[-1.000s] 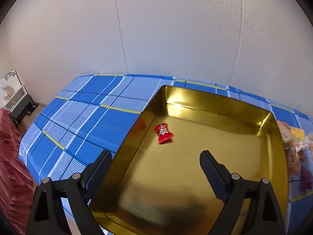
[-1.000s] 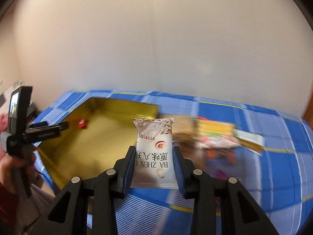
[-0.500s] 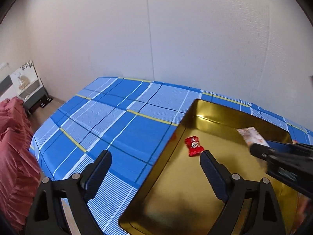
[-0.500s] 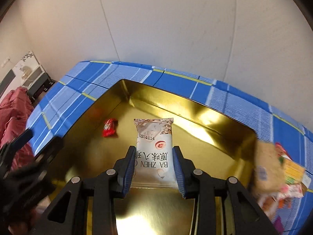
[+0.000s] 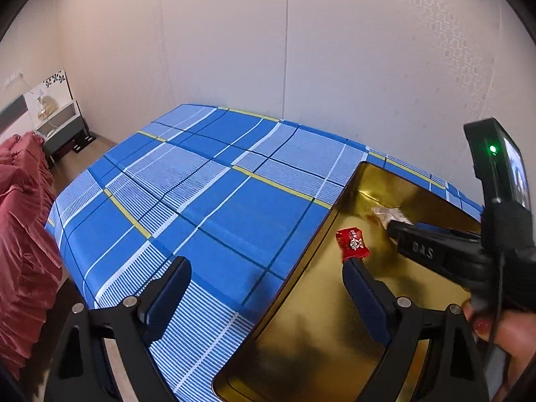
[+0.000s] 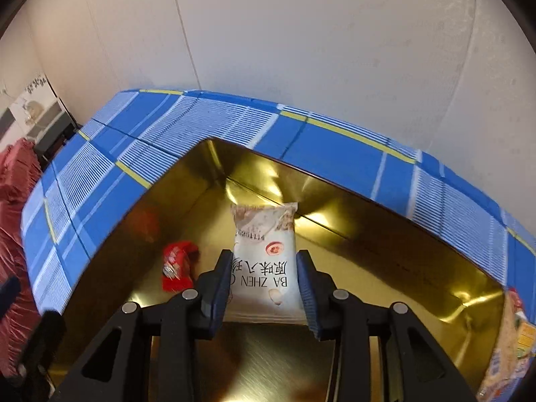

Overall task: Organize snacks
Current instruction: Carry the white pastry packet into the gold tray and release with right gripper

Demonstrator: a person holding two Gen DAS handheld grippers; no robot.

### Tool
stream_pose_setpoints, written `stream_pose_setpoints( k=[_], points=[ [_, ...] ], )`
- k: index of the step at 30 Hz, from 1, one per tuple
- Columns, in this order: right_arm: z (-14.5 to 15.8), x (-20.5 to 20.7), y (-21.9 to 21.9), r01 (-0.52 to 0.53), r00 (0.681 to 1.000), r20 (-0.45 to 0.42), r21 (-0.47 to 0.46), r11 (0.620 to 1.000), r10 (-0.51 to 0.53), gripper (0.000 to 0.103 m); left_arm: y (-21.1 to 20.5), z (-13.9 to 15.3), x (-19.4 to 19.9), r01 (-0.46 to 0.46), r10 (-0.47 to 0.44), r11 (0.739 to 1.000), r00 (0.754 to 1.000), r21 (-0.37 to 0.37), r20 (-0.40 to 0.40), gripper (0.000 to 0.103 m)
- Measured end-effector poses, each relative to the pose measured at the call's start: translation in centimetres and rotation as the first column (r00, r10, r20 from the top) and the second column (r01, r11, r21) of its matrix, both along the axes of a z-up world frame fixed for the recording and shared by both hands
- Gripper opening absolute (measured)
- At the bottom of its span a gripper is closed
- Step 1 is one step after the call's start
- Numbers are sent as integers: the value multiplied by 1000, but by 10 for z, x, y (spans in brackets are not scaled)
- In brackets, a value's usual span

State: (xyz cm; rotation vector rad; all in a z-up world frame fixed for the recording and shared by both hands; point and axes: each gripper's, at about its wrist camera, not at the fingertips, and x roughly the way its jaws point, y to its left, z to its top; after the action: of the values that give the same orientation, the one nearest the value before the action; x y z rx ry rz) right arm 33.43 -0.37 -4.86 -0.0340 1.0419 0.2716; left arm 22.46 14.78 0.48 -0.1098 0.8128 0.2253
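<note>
A white snack packet (image 6: 264, 254) with "BA ZHEN" print sits between the pads of my right gripper (image 6: 264, 258), low over the floor of the gold tin (image 6: 385, 268). The jaws are opening, and the pads still touch the packet's sides. A red candy (image 6: 177, 264) lies on the tin floor just left of it. In the left wrist view the right gripper (image 5: 395, 229) reaches into the gold tin (image 5: 318, 335) with the packet (image 5: 388, 214) beyond the red candy (image 5: 351, 243). My left gripper (image 5: 266, 263) is open and empty, straddling the tin's left wall.
The tin rests on a blue plaid cloth (image 5: 201, 184) against a pale wall. Several other snacks (image 6: 512, 335) lie past the tin's right end. A person's hand (image 5: 495, 331) holds the right gripper. Red bedding (image 5: 20, 234) and a nightstand (image 5: 60, 124) stand at left.
The right gripper carried the white packet from above the cloth leftward and down into the tin, beside the red candy. The left gripper slid left, off the tin's middle to its left wall.
</note>
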Motion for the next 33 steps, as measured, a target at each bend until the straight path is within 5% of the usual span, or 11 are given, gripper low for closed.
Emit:
stream_pose_setpoints(
  k=[7, 21, 33],
  points=[
    [0, 4, -3, 47, 999, -7, 16, 999, -47, 46, -5, -1, 2, 26, -26, 999, 1000, -20, 7, 92],
    [51, -77, -92, 121, 982, 137, 90, 989, -133, 46, -43, 3, -8, 113, -114, 993, 992, 25, 45, 92],
    [49, -172, -189, 309, 918, 244, 58, 949, -314, 46, -83, 3, -25, 236, -242, 968, 967, 84, 79, 92]
  ],
)
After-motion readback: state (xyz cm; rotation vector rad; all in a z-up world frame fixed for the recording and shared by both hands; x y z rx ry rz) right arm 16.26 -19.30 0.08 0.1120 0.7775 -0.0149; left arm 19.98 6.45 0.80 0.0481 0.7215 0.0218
